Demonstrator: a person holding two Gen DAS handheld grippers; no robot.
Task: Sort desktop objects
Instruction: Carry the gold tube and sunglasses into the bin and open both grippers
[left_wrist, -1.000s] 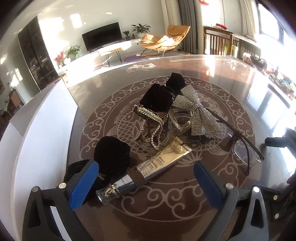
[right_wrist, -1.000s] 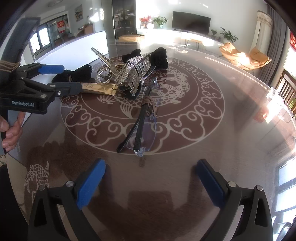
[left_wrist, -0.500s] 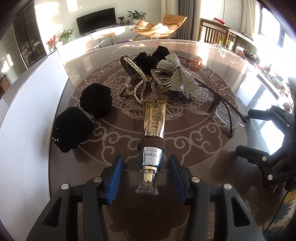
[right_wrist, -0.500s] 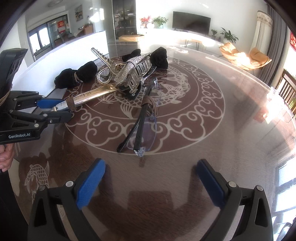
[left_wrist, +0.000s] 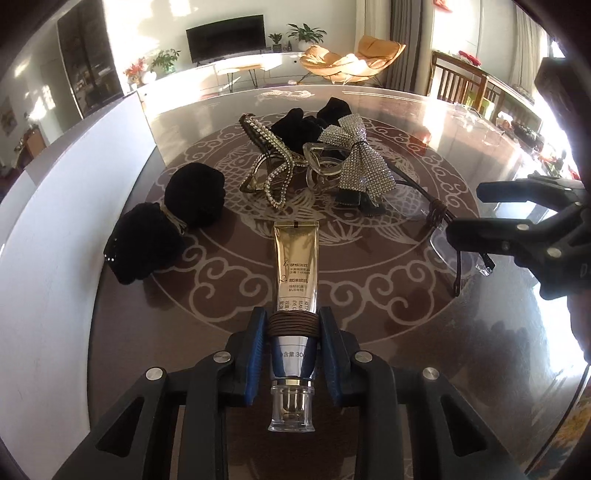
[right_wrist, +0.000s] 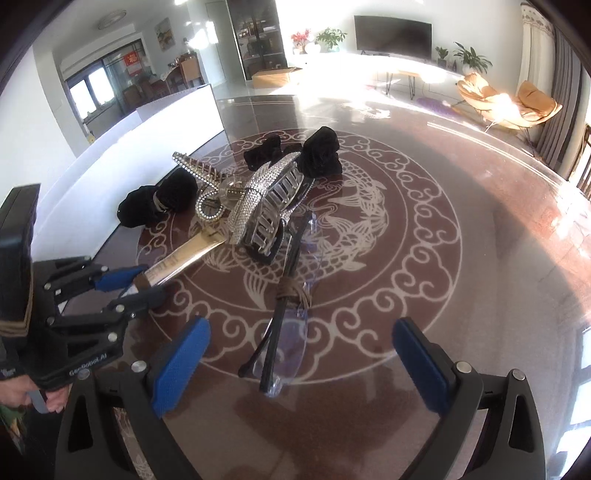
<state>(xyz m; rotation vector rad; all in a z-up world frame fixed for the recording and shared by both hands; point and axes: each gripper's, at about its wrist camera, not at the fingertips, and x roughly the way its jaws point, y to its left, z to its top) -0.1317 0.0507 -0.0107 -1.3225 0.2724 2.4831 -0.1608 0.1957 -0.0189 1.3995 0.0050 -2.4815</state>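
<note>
**Left gripper clamped on cream tube; right gripper open over spectacles**

The gold cream tube (left_wrist: 295, 266) lies flat on the worktop (left_wrist: 369, 332), inside the near part of the ring pattern, cap end toward the near edge. The left gripper (left_wrist: 293, 354) has closed on it: both blue pads press the silver shoulder just behind a brown band wound round the tube, with the clear cap (left_wrist: 291, 410) projecting back between the jaws. Judgement: gripping at the stiff neck rather than the soft body gives a firmer hold and avoids squeezing out contents. The tube does not appear lifted yet.

The right gripper (right_wrist: 301, 363) stands wide open with nothing between its pads. It hovers just short of the near end of the folded spectacles (right_wrist: 286, 332), whose arms are tied with a brown cord. Judgement: it is lined up to take them next.

Surroundings, working outward: the tube's crimped far end lies just beside a cluster of hair accessories toward the middle of the worktop — a rhinestone bow clip (left_wrist: 356, 162), a gold rhinestone claw clip (left_wrist: 269, 166) and a clear clip, touching or overlapping one another. Black scrunchies (left_wrist: 166, 225) lie toward the left edge; more black fabric sits behind the cluster. A white board (left_wrist: 74, 184) runs along the left edge.

Obstructions: the tube's far end is close to the cluster, so withdrawal toward the near edge looks safest. The spectacles' far end runs under the bow clip and may snag.
</note>
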